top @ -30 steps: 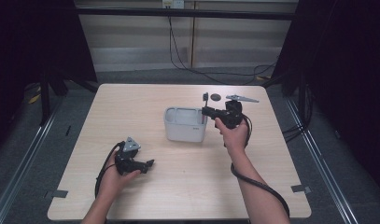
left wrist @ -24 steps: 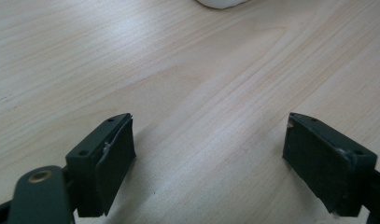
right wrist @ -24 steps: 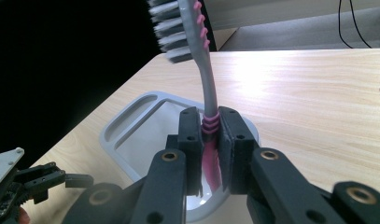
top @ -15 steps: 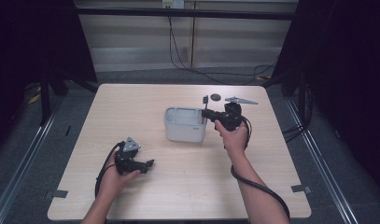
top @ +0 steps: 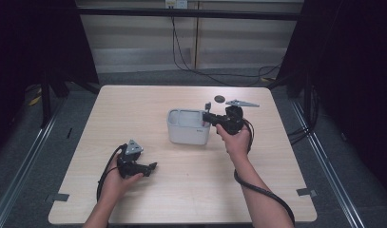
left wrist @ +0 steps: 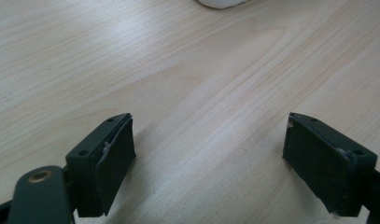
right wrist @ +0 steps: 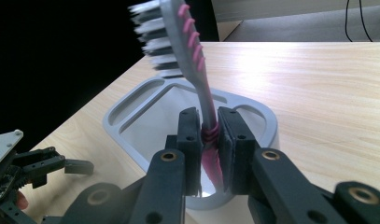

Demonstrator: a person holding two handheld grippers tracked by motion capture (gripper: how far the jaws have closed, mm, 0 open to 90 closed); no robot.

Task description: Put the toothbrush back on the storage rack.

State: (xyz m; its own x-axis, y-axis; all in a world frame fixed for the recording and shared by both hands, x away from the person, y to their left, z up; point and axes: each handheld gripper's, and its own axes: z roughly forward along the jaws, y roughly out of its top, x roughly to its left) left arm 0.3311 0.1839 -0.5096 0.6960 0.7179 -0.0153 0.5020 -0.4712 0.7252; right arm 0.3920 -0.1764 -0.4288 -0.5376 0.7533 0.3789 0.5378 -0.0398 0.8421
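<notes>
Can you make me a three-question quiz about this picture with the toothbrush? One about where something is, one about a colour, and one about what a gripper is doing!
1. Where is the toothbrush?
A. Flat on the table
B. Held upright over the white holder
C. On the floor

2. What colour are the grips on the toothbrush handle?
A. Pink
B. Green
C. Yellow

3. How are the left gripper's jaws?
A. Shut on a cup
B. Shut on the toothbrush
C. Open, with bare table between them

Answers:
1 B: the right gripper clamps the handle, bristles up, above the holder's opening.
2 A: the right gripper view shows pink ridges on grey.
3 C: the left gripper view shows the jaws far apart over wood.
</notes>
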